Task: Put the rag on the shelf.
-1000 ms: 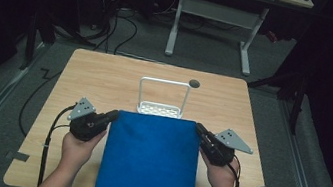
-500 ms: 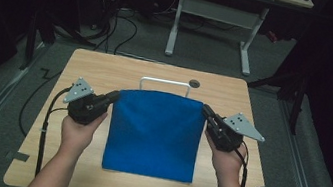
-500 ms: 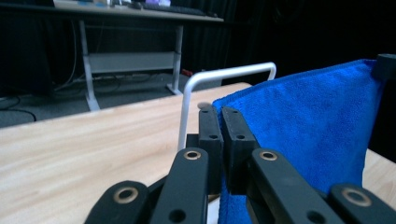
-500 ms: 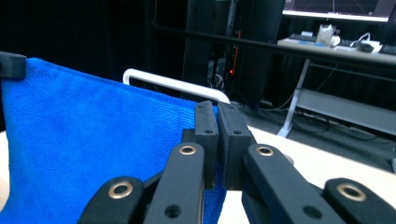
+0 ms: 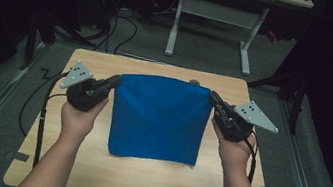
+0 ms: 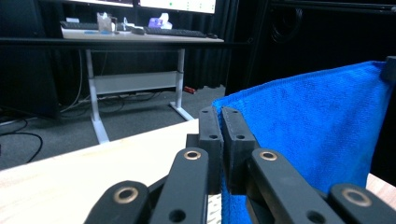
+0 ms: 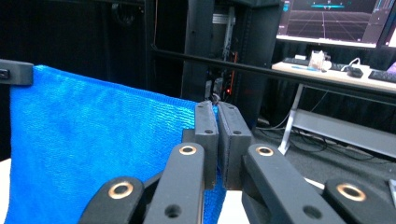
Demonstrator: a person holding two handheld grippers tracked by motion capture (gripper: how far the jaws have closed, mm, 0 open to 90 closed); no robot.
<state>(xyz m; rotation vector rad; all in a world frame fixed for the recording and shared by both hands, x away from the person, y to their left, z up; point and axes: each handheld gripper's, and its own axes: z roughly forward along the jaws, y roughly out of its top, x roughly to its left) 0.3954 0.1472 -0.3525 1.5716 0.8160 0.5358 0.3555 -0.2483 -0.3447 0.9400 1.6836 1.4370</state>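
A: Progress check. Blue terry-weave microfibre cloth is lifted and stretched flat between both tongs; its lower edge looks to rest on the pale wooden surface, though contact can't be confirmed. Judged mid-task: corners taken and cloth raised are done; the fold or lay-down is left.

B: State of the tongs?

A: Left tongs clamped on the cloth's upper left corner; in the left gripper view the jaws stand pressed together with blue fabric pinched between. Right tongs likewise closed on the upper right corner; the right gripper view has the hem caught between shut jaws.

B: Tension?

A: Top edge nearly straight, slight sag.
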